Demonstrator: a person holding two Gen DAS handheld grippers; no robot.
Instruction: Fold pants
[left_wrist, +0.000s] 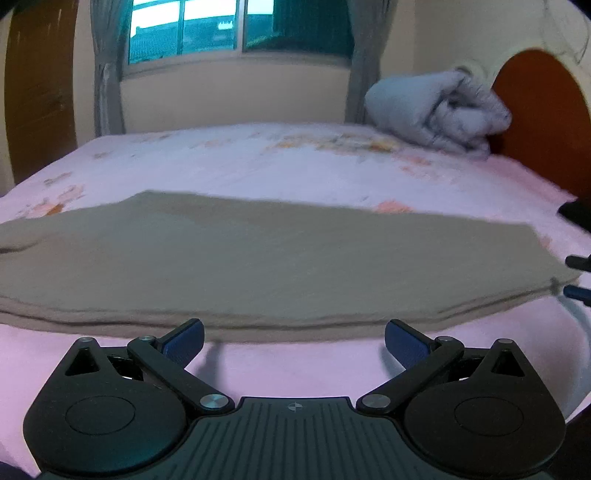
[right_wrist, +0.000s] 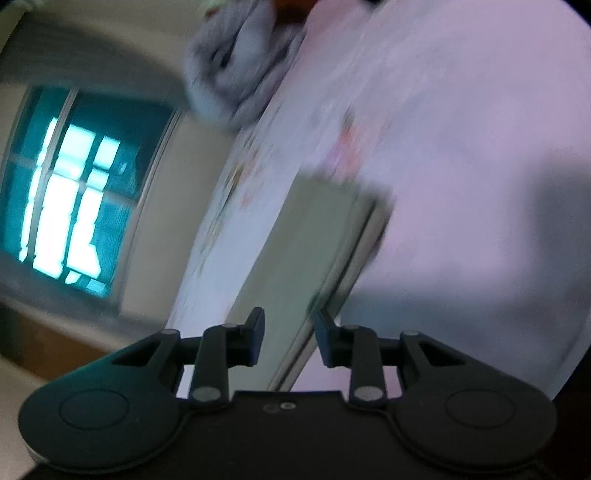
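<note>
Both my tongs stand apart, left (left_wrist: 293, 341) wide, right (right_wrist: 289, 338) narrower, before the folded pants (left_wrist: 258, 258) on the bed (left_wrist: 258, 162).

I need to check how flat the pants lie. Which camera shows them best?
The left wrist view: the khaki pants spread across most of the frame on the pink bedsheet, layered near edge visible. The right wrist view is tilted and blurred, showing only a narrow strip of the pants running away from its jaws.
</note>
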